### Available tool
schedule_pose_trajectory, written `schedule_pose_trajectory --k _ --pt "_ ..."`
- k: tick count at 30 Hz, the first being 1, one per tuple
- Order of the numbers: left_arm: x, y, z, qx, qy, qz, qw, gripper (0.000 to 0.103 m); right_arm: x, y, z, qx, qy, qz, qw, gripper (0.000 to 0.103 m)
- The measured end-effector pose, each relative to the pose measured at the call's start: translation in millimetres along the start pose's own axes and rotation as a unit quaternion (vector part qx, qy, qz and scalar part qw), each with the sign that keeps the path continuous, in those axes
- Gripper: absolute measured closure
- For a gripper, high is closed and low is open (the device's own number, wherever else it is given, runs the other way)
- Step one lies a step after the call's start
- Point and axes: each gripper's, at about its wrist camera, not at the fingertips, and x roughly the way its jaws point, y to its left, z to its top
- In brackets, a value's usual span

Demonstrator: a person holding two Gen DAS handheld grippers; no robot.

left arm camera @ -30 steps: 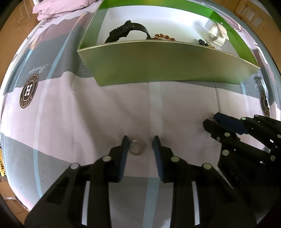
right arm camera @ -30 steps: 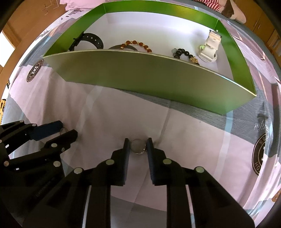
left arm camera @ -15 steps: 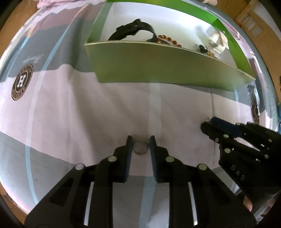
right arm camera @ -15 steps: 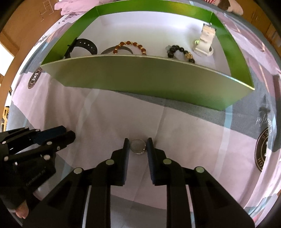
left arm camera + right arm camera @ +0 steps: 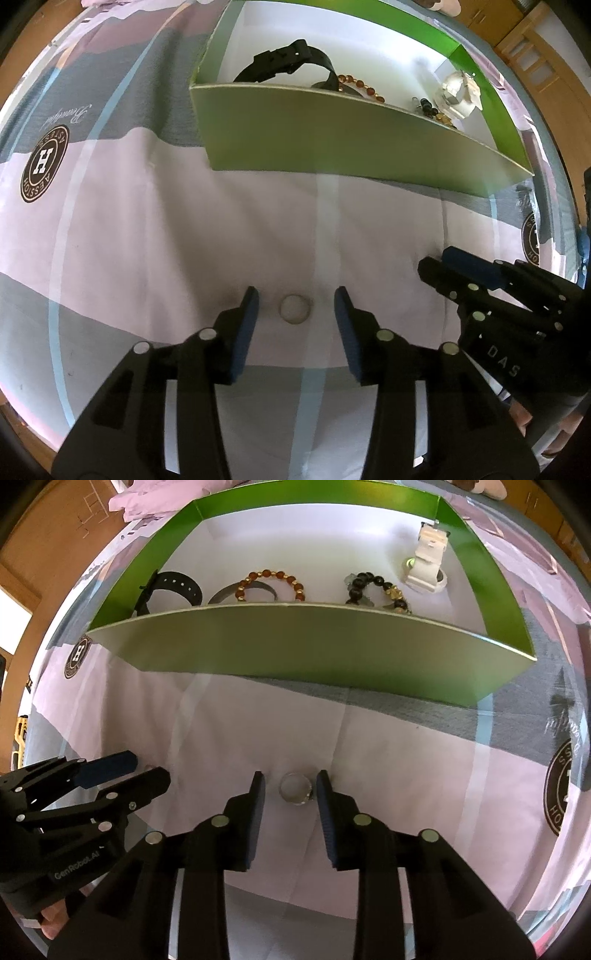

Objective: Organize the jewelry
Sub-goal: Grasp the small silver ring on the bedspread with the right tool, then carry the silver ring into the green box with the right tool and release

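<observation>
Both grippers stand spread on the bedsheet (image 5: 147,240) — the left gripper (image 5: 295,306) straddling one ring (image 5: 294,309), the right gripper (image 5: 290,786) another ring (image 5: 294,788) — so the pick-up step likely needs a squeeze, then a lift to the green box (image 5: 295,646).

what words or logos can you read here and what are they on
"H" with "AESSTON" below it: round badge on the sheet; the upper arc looks like the same word
"DAS": right gripper
"GenRobot.AI": left gripper
Cursive line above the badge: not legible
Badge on the right: only "HO" legible
</observation>
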Motion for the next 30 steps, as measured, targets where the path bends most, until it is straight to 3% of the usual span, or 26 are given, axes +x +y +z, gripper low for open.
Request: schedule_pose_trajectory --k 6,13,21,27,30 --pt "5 -14 -1 0.022 -0.007 0.03 0.9993 0.06 2 12 -2 -0.025 -0.003 -0.029 0.999 0.074" --pt "8 -31 -5 0.046 -0.018 0.057 0.9971 0.064 4 16 -3 -0.027 -0.002 -0.032 0.999 0.074" --pt "9 -46 -9 0.065 -0.029 0.074 0.9947 0.081 5 20 -4 -0.034 -0.004 -0.039 0.999 0.074" --pt "10 -56 -15 0.078 -0.035 0.084 0.9928 0.085 7 24 -7 -0.04 -0.005 -0.044 0.998 0.074" --pt "9 -59 -16 0.08 -0.036 0.087 0.9923 0.085 8 29 -9 -0.05 -0.007 -0.054 0.997 0.084"
